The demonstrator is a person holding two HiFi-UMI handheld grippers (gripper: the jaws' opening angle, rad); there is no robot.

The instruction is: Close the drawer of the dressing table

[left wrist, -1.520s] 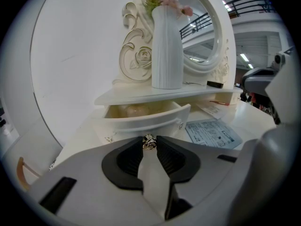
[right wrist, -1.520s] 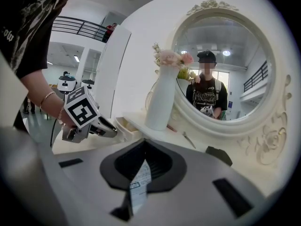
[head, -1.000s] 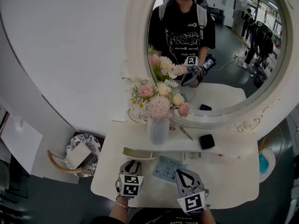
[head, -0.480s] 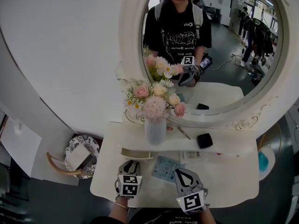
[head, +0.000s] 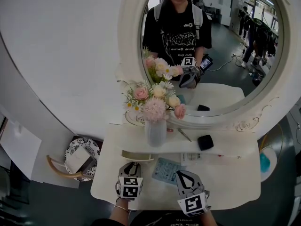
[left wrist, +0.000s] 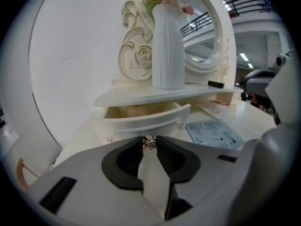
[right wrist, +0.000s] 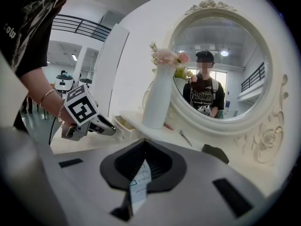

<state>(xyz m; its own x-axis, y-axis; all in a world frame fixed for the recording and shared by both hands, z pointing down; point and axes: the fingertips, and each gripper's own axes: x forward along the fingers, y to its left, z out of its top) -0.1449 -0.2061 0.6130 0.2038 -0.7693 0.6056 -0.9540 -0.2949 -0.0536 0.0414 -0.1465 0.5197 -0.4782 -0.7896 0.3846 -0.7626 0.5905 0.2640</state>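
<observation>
The white dressing table (head: pixel 235 182) has a small drawer (head: pixel 138 156) under its raised shelf, pulled partly out. In the left gripper view the drawer front (left wrist: pixel 146 119) stands out from the shelf, and my left gripper (left wrist: pixel 149 144) is shut on its small metal knob (left wrist: pixel 149 141). The head view shows that gripper (head: pixel 133 165) right at the drawer front. My right gripper (head: pixel 181 174) hovers over the tabletop to the right, jaws together and holding nothing (right wrist: pixel 141 143). From its view the left gripper (right wrist: pixel 106 127) reaches to the drawer (right wrist: pixel 123 125).
A white vase of flowers (head: pixel 157 132) stands on the shelf above the drawer. A blue leaflet (head: pixel 167 169) lies between the grippers, a black box (head: pixel 205 141) on the shelf to the right. The round mirror (head: pixel 263 102) rises behind. A chair (head: pixel 75 161) stands left of the table.
The head view has shifted slightly. Both grippers and the drawer stand where they were.
</observation>
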